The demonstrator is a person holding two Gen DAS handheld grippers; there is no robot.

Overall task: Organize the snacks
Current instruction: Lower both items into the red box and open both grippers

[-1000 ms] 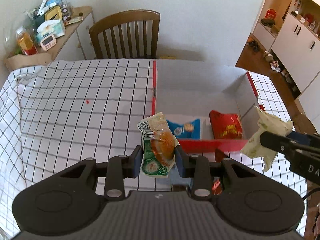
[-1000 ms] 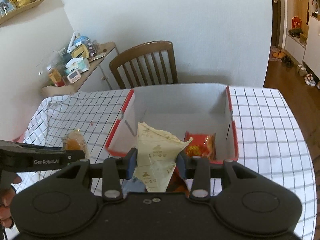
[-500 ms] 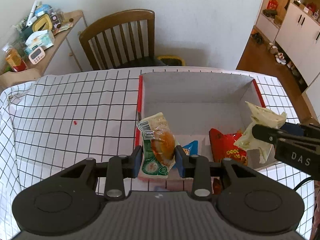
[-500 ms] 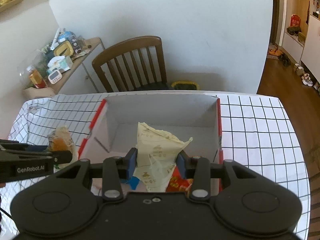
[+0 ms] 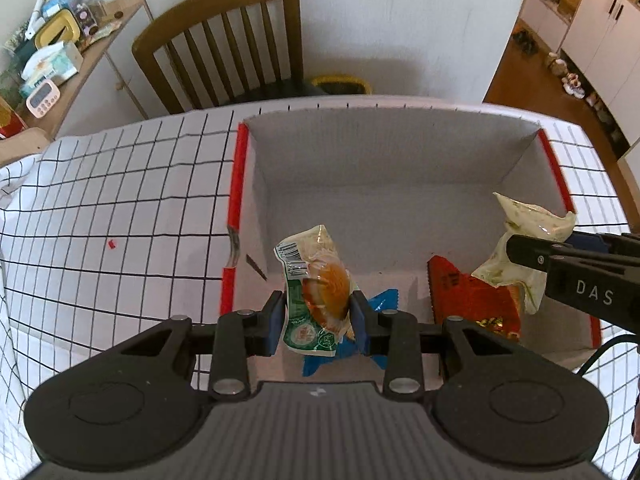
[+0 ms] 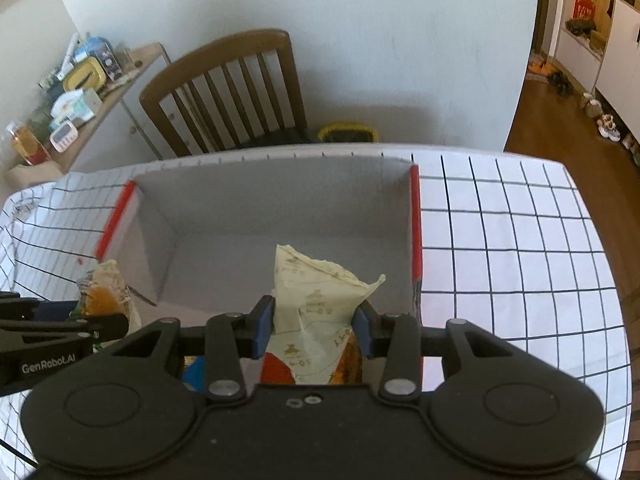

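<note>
With both claws now carried from the desk edge over the box (image 5: pixel 400 168), the bun packet (image 5: pixel 320 292) is gripped by the left claw (image 5: pixel 318 316) and the cream pouch (image 6: pixel 316 300) by the right claw (image 6: pixel 314 330), so release is judged next.

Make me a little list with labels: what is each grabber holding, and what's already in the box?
left gripper: jaws shut on the green bun packet
right gripper: jaws shut on the cream snack bag
box: grey inside, red edges, on the checked tablecloth
already in box: red packet, blue packet
</note>
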